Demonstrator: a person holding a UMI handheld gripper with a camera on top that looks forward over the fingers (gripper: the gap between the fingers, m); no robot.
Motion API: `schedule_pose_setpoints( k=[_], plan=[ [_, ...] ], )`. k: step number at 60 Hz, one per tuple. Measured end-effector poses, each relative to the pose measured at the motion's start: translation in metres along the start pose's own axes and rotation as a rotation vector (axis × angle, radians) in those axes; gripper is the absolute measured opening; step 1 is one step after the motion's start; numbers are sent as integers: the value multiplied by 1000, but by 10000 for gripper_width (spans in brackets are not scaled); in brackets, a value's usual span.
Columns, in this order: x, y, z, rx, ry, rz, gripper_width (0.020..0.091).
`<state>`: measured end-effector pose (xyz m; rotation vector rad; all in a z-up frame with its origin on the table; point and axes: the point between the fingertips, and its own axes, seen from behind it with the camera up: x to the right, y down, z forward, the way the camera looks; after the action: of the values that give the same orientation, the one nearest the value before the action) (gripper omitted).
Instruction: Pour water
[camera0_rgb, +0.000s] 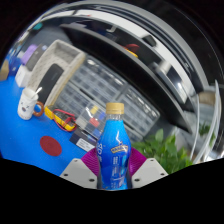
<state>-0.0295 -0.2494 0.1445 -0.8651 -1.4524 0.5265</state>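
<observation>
Blue water bottle (115, 148) is being pinched upright between the gripper's (114, 172) pink pads, tan cap on top, above the blue table (25, 140). White cup (27, 104) is standing well apart.

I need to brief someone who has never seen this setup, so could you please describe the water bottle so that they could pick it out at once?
Start from the blue table that carries small colourful items and a white cup. Nearer the camera, the bottle stands upright between the gripper's jaws, with a green plant beside it. Unlike its neighbours it is clear blue plastic with a tan cap and a blue label.
</observation>
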Motion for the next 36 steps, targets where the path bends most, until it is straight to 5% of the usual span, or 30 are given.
schedule_pose_setpoints(
  k=[17, 36],
  plan=[
    [-103, -120, 34, 173, 5, -722, 342],
    [-176, -158, 55, 276, 45, -1321, 340]
  ],
)
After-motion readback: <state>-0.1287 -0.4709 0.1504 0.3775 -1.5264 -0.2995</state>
